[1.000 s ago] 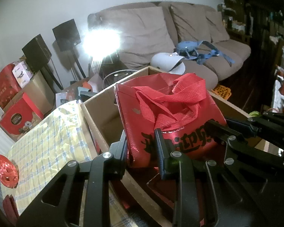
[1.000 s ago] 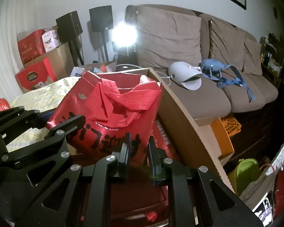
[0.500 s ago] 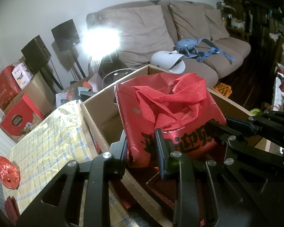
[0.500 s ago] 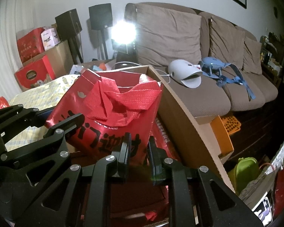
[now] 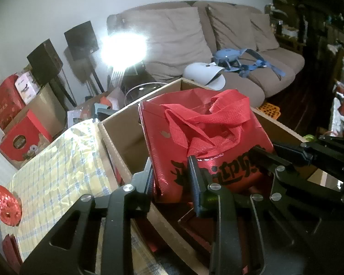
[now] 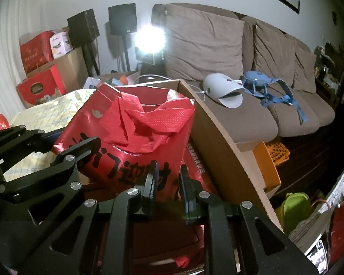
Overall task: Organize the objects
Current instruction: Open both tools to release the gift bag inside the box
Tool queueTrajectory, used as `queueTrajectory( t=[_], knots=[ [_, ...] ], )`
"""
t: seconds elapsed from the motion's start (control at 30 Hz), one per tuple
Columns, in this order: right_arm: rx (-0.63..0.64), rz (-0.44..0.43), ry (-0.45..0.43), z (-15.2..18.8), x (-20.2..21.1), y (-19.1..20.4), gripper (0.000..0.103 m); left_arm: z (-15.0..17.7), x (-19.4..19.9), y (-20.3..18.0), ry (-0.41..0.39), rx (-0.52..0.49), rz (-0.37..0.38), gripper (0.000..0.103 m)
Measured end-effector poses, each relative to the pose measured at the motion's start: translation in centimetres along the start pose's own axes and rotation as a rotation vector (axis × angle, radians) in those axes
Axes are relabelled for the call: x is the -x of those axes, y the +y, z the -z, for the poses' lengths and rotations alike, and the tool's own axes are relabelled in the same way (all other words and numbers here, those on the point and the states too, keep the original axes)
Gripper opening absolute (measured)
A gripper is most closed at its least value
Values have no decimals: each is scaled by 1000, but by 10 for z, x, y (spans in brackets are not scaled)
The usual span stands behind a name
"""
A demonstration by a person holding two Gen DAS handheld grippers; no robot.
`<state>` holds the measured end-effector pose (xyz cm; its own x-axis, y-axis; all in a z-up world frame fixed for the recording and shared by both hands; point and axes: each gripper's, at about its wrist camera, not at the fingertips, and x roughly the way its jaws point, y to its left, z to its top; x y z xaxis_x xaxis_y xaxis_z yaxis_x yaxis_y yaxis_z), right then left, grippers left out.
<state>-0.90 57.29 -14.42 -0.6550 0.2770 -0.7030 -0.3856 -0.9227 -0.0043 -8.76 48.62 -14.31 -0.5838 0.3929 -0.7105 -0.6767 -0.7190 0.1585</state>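
- The red bag [image 5: 208, 142] stands upright in the open cardboard box [image 5: 117, 133], leaning toward the box's far right wall, its handles [image 5: 206, 119] flopped over the open top.
- The left gripper [image 5: 172, 174] straddles the bag's near left corner. Its jaws are opening, with the bag's edge between them; the pads look just clear of the fabric, though the dim light makes that hard to be sure of.
- The right gripper [image 6: 167, 178] sits at the bag's near right edge, jaws likewise opening around the fabric and no longer pinching it.
- I judge this to be the release after setting the bag in the box.
- Risk: the bag is soft and tall, so without support it may slump or tip toward the near side.
- Risk: if either gripper pulls back before its pads are clear, the fabric could snag and drag the bag out of place.
- Risk: the loose handles could catch a finger as it withdraws.
- The checked cloth [image 5: 57, 171] lies left of the box, the couch [image 6: 217, 57] far behind.
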Motion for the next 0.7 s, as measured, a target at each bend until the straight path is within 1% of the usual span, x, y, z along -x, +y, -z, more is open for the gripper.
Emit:
queueTrajectory(
  t=[0.03,0.1,0.17,0.3,0.5,0.57,0.6,0.67,0.7],
  knots=[
    [9,18,4,0,-1,1,21,1,0,1,3,3,-13,34],
    [36,54,7,1,-2,4,19,1,1,3,-4,9,-20,35],
    [28,46,9,1,-2,2,19,1,0,6,-1,21,-18,35],
    [23,49,0,1,-1,1,19,0,-3,16,11,52,-28,39],
    [24,55,7,1,-2,3,19,3,-6,31,34,97,-39,56],
    [24,59,6,0,-2,3,19,3,-5,34,34,113,-33,67],
    [23,61,5,0,-2,3,19,2,-2,37,26,124,-29,69],
    [16,67,3,-1,-1,3,19,1,2,39,11,134,-18,80],
    [13,69,1,-1,-1,2,19,-1,5,41,3,140,-5,82]
  ],
)
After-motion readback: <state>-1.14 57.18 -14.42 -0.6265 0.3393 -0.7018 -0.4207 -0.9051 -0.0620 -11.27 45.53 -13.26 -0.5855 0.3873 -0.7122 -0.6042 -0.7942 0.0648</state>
